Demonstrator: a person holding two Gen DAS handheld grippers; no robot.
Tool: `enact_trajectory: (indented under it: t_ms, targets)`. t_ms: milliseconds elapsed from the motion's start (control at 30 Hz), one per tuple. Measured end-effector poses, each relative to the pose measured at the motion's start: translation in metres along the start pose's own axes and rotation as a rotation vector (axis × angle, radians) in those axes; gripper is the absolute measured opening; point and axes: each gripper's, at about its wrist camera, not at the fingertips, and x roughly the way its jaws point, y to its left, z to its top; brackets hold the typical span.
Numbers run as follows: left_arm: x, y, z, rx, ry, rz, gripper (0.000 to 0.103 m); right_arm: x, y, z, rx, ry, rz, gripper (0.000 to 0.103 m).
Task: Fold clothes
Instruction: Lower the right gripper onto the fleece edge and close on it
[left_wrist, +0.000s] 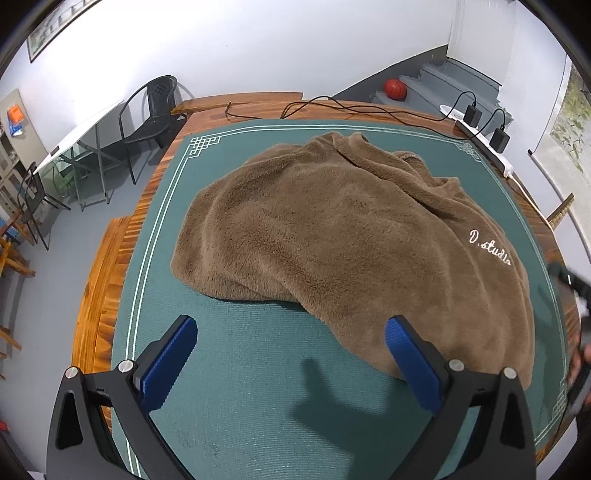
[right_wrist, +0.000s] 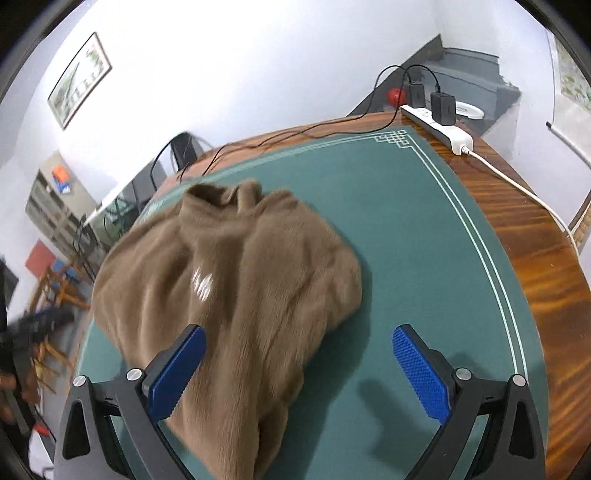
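Observation:
A brown fleece garment (left_wrist: 332, 236) with white embroidered lettering (left_wrist: 489, 247) lies rumpled on the green mat (left_wrist: 236, 369). My left gripper (left_wrist: 290, 332) hovers open above the mat's near side, its right finger over the garment's near edge, nothing held. In the right wrist view the same garment (right_wrist: 236, 280) is motion-blurred. My right gripper (right_wrist: 299, 343) is open above the garment's near right part, its left finger over the fleece and its right finger over bare mat (right_wrist: 424, 240).
The mat covers a wooden table (left_wrist: 99, 295). A white power strip (right_wrist: 439, 127) with two black chargers and cables sits at the table's far right edge. Chairs (left_wrist: 151, 114) and a white folding table stand left; stairs with an orange ball (left_wrist: 395, 88) lie behind.

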Motion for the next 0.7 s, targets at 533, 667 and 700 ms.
enact_trajectory:
  t_ms: [533, 667, 700]
  targets:
    - [0.012, 0.001, -0.002, -0.009, 0.041, 0.042, 0.102, 0.114, -0.026, 0.077, 0.077, 0.121, 0.085, 0.090]
    - [0.016, 0.004, -0.003, -0.029, 0.055, 0.056, 0.102, 0.131, -0.029, 0.078, 0.084, 0.163, 0.135, 0.049]
    - [0.017, 0.004, -0.003, -0.029, 0.057, 0.057, 0.102, 0.134, -0.029, 0.077, 0.081, 0.173, 0.147, 0.048]
